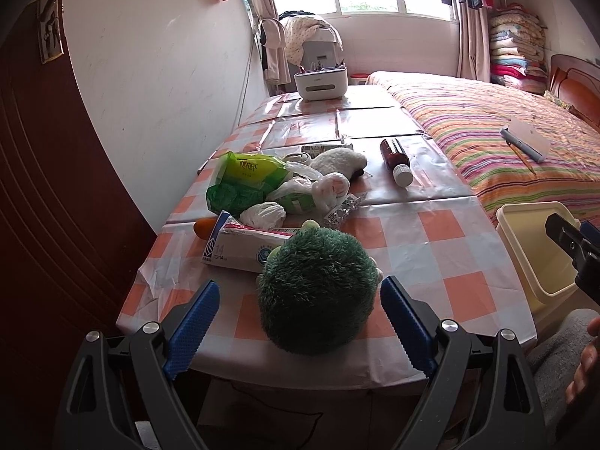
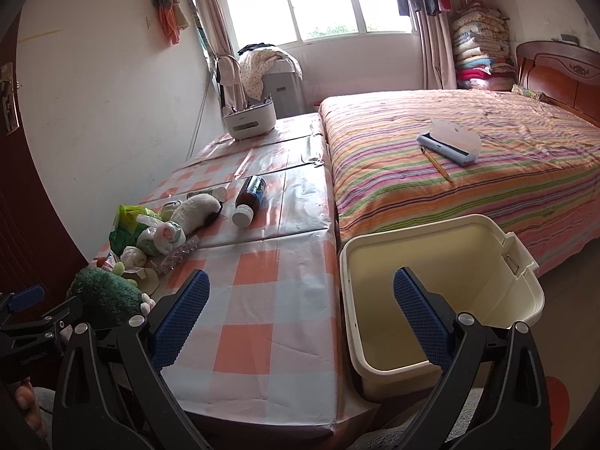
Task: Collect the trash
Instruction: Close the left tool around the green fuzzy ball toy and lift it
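The left gripper is held wide open around a fuzzy green toy at the near edge of the table; nothing is gripped. The trash pile is seen near the left edge. The right gripper is held wide open, empty, above the cream bin beside the table's right edge.

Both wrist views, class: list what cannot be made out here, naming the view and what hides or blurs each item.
1. Orange object, left wrist view: mostly hidden behind the tissue pack.
2. Small bottle, left wrist view: label too small, partly behind the white plush toy.
3. Green plush toy, left wrist view: only its back shows; face hidden.
4. Bin, right wrist view: near floor covered by the right gripper.
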The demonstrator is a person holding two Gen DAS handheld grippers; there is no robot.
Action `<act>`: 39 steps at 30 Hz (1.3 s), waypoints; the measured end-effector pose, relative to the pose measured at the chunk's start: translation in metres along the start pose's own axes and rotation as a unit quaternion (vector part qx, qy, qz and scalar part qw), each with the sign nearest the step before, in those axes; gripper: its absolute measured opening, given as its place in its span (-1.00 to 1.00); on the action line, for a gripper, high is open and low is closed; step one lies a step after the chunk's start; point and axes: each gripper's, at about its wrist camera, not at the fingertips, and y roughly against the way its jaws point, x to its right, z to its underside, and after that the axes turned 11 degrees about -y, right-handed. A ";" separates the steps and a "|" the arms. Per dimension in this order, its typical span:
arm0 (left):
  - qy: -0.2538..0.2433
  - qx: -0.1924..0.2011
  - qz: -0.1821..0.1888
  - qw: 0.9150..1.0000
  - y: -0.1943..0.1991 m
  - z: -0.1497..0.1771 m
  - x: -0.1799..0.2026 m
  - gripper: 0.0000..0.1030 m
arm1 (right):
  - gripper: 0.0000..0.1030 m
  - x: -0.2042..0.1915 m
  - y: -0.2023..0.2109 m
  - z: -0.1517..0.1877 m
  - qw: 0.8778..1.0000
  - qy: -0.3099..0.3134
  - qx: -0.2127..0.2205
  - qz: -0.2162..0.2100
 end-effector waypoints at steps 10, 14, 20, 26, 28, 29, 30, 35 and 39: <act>0.012 -0.022 0.011 1.000 -0.009 0.007 -0.010 0.65 | 0.88 -0.003 -0.008 0.013 1.000 -0.008 0.007 -0.008; 0.021 -0.031 0.006 0.999 -0.012 0.006 -0.010 0.65 | 0.88 0.001 -0.018 0.015 1.000 -0.014 0.011 -0.020; 0.043 -0.033 -0.009 0.999 -0.014 0.001 -0.010 0.65 | 0.88 0.009 -0.028 0.014 0.998 -0.009 0.045 -0.030; 0.055 -0.024 -0.027 0.998 -0.012 -0.005 -0.006 0.65 | 0.88 0.021 -0.029 0.020 0.997 -0.022 0.057 -0.051; 0.055 -0.024 -0.029 0.998 -0.012 -0.007 -0.003 0.65 | 0.88 0.024 -0.030 0.021 0.996 -0.030 0.051 -0.062; 0.054 -0.024 -0.031 0.998 -0.012 -0.008 -0.001 0.65 | 0.88 0.025 -0.030 0.021 0.996 -0.032 0.050 -0.065; 0.053 -0.024 -0.032 0.998 -0.012 -0.008 0.002 0.65 | 0.88 0.026 -0.029 0.020 0.996 -0.034 0.051 -0.070; 0.038 -0.030 -0.036 0.998 -0.016 -0.008 0.014 0.65 | 0.88 0.033 -0.025 0.020 0.994 -0.045 0.054 -0.081; 0.026 -0.035 -0.035 0.998 -0.018 -0.008 0.021 0.65 | 0.88 0.037 -0.025 0.020 0.994 -0.054 0.052 -0.086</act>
